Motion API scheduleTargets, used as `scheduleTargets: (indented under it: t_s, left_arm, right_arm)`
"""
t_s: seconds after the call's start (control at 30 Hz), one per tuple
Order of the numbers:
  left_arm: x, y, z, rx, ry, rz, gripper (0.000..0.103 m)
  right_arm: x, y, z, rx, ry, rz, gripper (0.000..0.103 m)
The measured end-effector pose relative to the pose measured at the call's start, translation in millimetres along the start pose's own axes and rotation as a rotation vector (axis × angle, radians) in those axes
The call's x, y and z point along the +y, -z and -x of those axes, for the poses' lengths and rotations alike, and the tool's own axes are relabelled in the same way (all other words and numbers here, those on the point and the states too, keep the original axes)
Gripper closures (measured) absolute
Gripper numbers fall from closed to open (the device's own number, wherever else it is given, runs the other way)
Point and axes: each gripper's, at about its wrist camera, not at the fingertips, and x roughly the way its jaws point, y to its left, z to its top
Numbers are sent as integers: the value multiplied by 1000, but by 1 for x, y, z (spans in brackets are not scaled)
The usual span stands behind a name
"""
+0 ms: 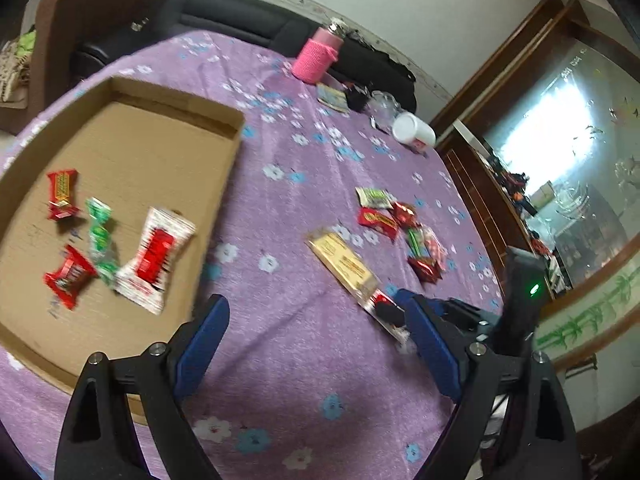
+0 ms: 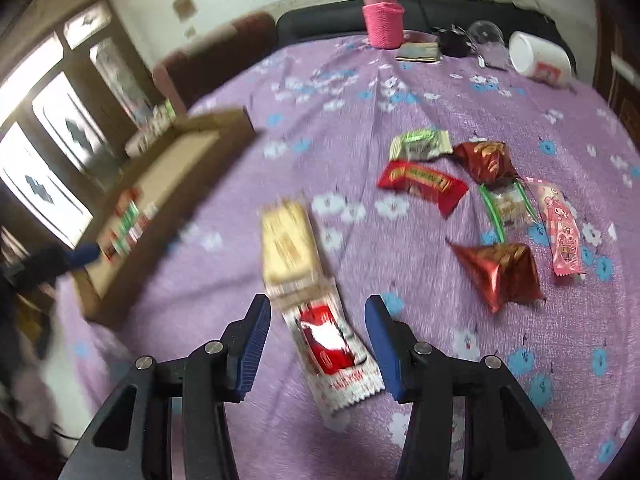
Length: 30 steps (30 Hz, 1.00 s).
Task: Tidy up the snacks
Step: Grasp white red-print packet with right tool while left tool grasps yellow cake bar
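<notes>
A shallow cardboard box [image 1: 176,100] lies on the purple cloth at the left and holds several snacks, among them a white-and-red packet [image 1: 154,258]. My left gripper [image 1: 316,316] is open and empty over the cloth beside the box. A long cracker pack [image 2: 316,300] lies on the cloth; my right gripper [image 2: 316,316] is open with its jaws on either side of the pack's red end. The same pack [image 1: 348,268] shows in the left wrist view. Several loose snacks [image 2: 492,216] lie to the right. The box [image 2: 168,176] shows at left.
At the table's far edge stand a pink bottle [image 1: 316,56], a white cup on its side [image 1: 414,130], a glass jar [image 2: 486,34] and a small booklet [image 2: 418,51]. A dark sofa [image 1: 240,16] lies behind; a wooden glass cabinet [image 1: 560,168] is at right.
</notes>
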Motion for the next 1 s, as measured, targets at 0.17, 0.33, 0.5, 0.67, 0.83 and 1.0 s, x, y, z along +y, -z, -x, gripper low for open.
scheduleTargets:
  t_s: [0.17,0.33,0.5,0.67,0.83,1.0]
  left_arm:
    - [-14,-1,-12,34,8,-15,14]
    - [-34,-8,-44,81,-10,-58,14]
    - [-44,-20,-94,125,-118,-88,14]
    - [-61,-20,-123,171,-113,-103,14]
    - [-90,-7,-149,222,-149,-189,14]
    - [-109,12,-155,185,-242,-357,29]
  right_arm:
    - [24,14,-3,-26,78,98,70]
    - [0,23,11,-60,134,-1,72]
    - [-31,34,27,-87,116,-120,72]
    - [-42,45,38,-78,37,-172,72]
    - [-30,60,45,-52,-32,-164,71]
    - [-20,67,48,-52,-10,-134,69]
